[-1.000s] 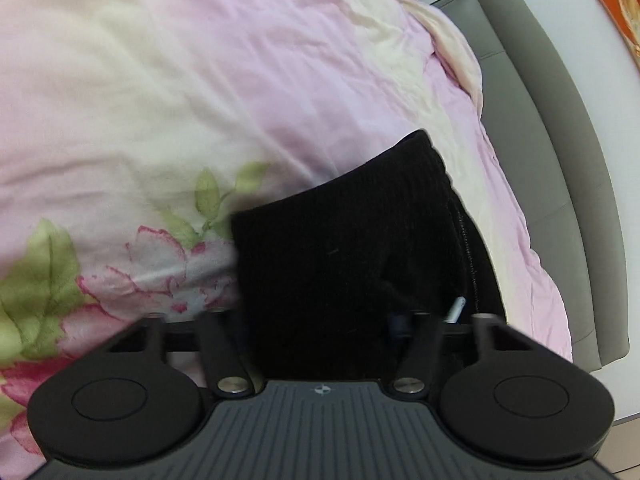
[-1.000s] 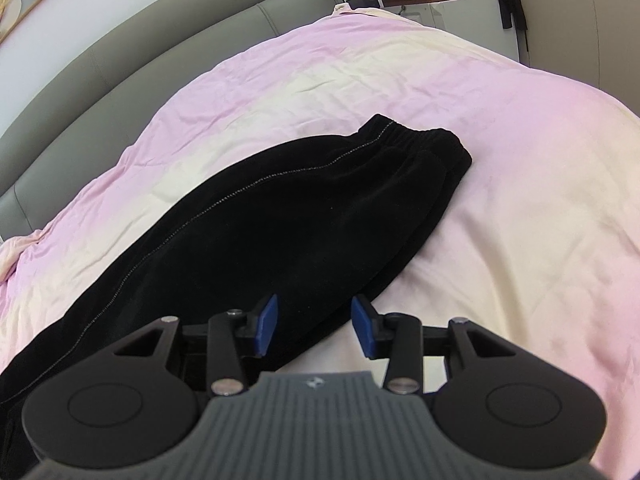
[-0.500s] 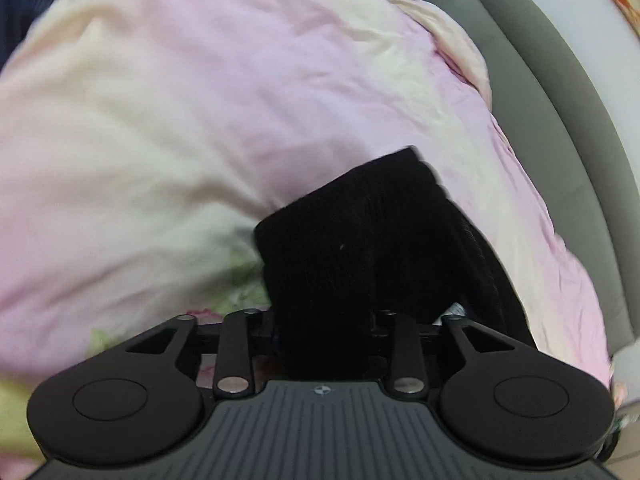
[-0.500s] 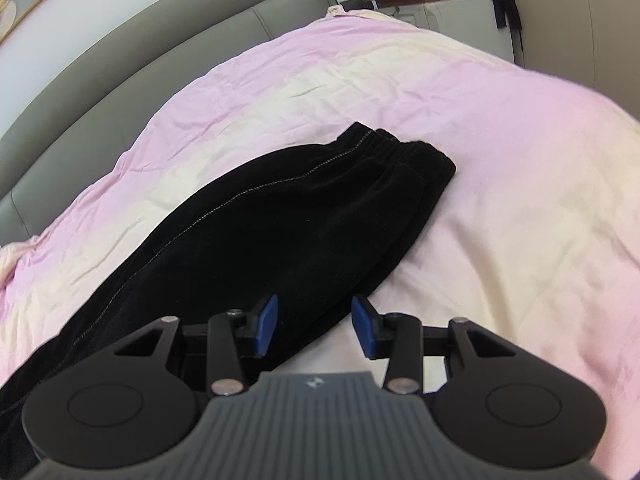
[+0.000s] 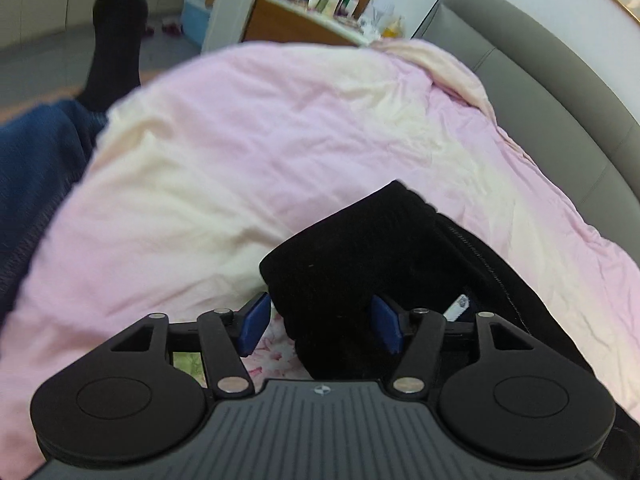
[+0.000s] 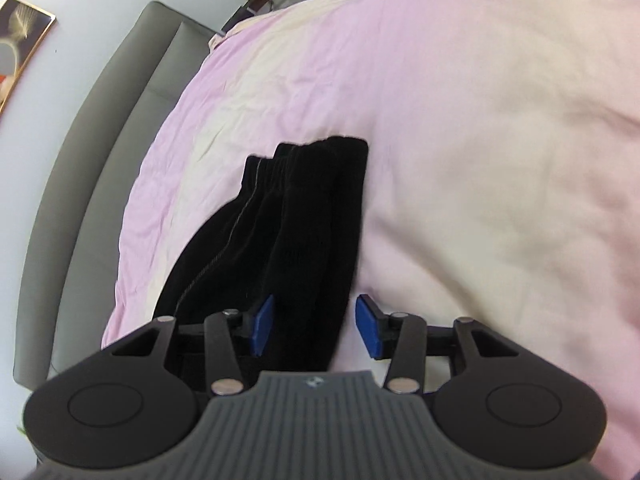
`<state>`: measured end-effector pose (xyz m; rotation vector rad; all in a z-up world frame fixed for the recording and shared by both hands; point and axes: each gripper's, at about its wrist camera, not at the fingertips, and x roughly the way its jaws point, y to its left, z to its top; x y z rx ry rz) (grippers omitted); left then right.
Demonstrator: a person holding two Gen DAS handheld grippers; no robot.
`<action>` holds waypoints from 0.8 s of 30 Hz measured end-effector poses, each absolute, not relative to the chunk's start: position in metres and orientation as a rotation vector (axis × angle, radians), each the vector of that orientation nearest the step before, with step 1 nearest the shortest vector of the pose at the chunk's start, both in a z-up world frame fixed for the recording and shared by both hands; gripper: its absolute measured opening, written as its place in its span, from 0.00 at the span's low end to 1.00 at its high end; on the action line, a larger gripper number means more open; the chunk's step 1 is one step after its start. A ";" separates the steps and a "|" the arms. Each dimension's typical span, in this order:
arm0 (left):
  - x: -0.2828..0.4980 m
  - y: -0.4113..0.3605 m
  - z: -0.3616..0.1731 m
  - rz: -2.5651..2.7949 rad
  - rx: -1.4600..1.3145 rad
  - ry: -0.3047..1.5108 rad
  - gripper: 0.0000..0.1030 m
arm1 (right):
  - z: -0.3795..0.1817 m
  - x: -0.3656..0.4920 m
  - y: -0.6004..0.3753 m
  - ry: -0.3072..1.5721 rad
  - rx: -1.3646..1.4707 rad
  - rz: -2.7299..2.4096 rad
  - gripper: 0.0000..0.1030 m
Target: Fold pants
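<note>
Both grippers' jaws just opened wider, straddling black pants [image 5: 360,248], w/o gripping.

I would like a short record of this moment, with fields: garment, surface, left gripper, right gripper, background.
garment: black pants lying on the bed, waistband end away from the right camera
surface: pink and cream quilt
left gripper: open, jaws have just been opening; pants fabric lies between the pads, not pressed
right gripper: open, jaws have just been opening; an edge of the pants lies between the pads, not pressed
background: grey headboard; a person's leg in blue at the left
</note>
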<state>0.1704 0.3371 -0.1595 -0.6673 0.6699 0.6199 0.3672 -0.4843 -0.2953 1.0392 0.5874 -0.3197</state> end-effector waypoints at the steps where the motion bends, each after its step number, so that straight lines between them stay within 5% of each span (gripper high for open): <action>1: 0.172 0.329 -0.152 0.625 -0.646 0.646 0.68 | -0.296 0.370 -0.485 0.579 1.039 -0.321 0.45; 4: 0.187 0.297 -0.138 0.563 -0.606 0.619 0.77 | -0.305 0.380 -0.488 0.566 1.069 -0.316 0.47; 14: 0.300 0.110 -0.147 0.044 -0.332 0.888 0.76 | -0.325 0.393 -0.500 0.464 1.144 -0.319 0.47; 24: 0.372 -0.041 -0.152 -0.222 -0.162 0.952 0.76 | -0.328 0.392 -0.499 0.459 1.121 -0.328 0.30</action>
